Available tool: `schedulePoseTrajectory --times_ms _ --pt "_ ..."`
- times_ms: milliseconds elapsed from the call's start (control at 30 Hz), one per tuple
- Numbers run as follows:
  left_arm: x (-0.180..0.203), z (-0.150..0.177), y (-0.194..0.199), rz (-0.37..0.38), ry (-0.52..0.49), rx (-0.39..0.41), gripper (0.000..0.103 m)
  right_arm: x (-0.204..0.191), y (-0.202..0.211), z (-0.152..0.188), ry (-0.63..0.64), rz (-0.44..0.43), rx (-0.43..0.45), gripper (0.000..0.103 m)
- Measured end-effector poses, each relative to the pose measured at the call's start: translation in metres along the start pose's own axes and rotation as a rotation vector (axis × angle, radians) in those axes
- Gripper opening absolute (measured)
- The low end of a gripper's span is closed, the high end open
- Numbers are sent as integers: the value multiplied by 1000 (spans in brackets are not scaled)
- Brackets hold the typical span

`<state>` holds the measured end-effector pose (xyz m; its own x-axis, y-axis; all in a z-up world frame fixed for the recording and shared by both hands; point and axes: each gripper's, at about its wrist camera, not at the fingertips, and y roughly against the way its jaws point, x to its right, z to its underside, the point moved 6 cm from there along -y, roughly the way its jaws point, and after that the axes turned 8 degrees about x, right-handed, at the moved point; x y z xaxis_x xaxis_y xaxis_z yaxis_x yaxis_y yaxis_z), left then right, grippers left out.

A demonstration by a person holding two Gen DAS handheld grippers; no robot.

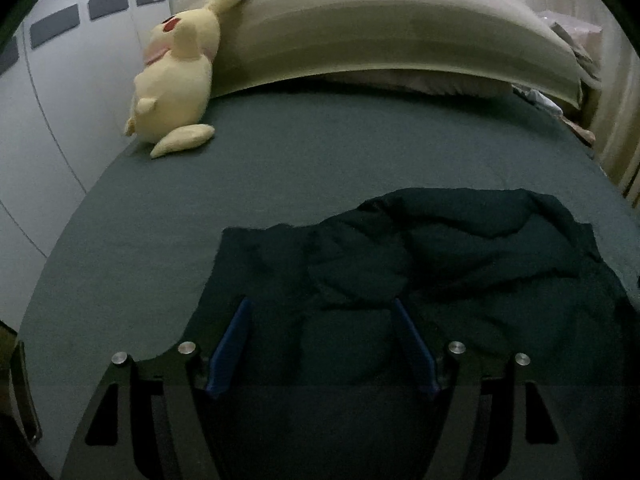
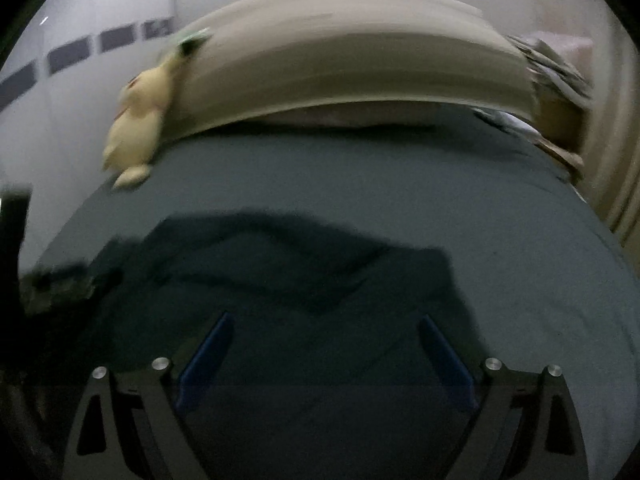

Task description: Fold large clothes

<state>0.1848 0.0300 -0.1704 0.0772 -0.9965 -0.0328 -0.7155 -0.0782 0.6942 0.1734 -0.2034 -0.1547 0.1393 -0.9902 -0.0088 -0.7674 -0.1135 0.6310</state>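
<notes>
A dark crumpled garment [image 1: 460, 248] lies spread on the grey-green bed sheet [image 1: 280, 160], with folds and a raised ridge across its middle. My left gripper [image 1: 320, 308] hovers over the garment's near left part. Its blue fingers [image 1: 230, 344] stand apart and no cloth is pinched between them. In the blurred right wrist view the same garment [image 2: 280, 264] fills the lower left. My right gripper [image 2: 326, 318] is wide open above its near right part, and its blue fingers [image 2: 444, 356] hold nothing.
A yellow plush toy [image 1: 176, 76] leans against the beige headboard cushion [image 1: 380, 40] at the far left of the bed. Piled clutter [image 1: 568, 40] sits at the far right corner. A pale wall [image 1: 60, 100] borders the bed's left side. Bare sheet [image 2: 520, 240] lies right of the garment.
</notes>
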Motion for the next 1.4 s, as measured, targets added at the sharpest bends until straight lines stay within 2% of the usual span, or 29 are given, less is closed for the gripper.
schedulePoseTrajectory --times_ms 133,267,467,533,700,833,933,1000,1067,1167,1333,1400 --pt "-9 12 -1 -17 21 -28 73 -36 -3 35 87 10 -57 95" --pt "-16 16 -4 -26 46 -50 73 -29 -23 50 48 12 -103 99" --pt "-24 14 -12 -32 47 -60 73 -22 -37 49 55 36 -121 103" --pt "-29 15 -4 -22 50 -56 73 -22 -29 46 54 44 -115 103" --pt "-45 26 37 -13 77 -15 73 -20 33 42 -9 40 -17 103" --pt "-40 57 72 6 92 10 73 -20 68 65 -54 33 -11 103" --pt "-14 78 90 46 56 38 73 -30 75 94 -53 47 -24 103" --pt "3 88 98 43 14 68 73 -36 76 108 -52 71 -16 103" --pt "17 101 95 17 -41 64 74 -38 73 114 -46 89 -5 103" --pt "20 110 85 -27 -79 68 76 -39 63 120 -21 116 -17 103" --pt "20 115 73 -52 -118 56 77 -42 49 129 10 142 -13 103" --pt "18 115 74 -46 -103 52 77 -41 50 128 6 146 -25 103"
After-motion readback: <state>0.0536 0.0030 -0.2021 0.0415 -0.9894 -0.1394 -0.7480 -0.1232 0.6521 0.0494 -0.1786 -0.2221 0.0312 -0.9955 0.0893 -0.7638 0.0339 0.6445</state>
